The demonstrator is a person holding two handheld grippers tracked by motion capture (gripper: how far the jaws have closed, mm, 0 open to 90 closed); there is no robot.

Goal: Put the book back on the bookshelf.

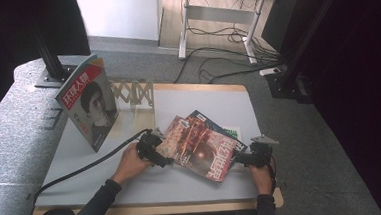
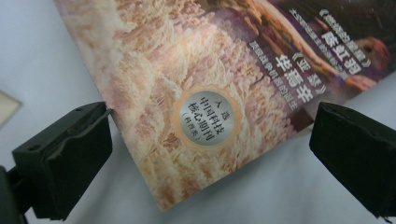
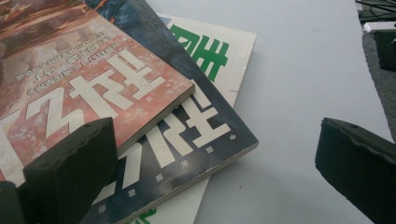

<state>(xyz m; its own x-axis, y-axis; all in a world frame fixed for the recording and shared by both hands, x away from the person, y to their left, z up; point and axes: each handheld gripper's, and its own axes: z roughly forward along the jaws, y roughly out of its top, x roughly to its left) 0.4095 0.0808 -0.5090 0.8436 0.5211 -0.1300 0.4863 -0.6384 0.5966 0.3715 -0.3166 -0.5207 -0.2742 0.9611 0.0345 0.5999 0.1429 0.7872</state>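
Here, your table (image 1: 133, 186) carries a stack of magazines, the red magazine (image 1: 201, 149) on top at the near middle. Your left gripper (image 2: 210, 140) gapes wide around its corner; your right gripper (image 3: 215, 158) stands wide at the stack's other end.

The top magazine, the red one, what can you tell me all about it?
The top magazine is thin, with a glossy paper cover in red and orange, big white characters and a round silver sticker. It lies flat and askew on a dark magazine, which rests on a white one, all on the table. The left gripper has its jaws open around one corner. The right gripper, also open, sits at the stack's other end.
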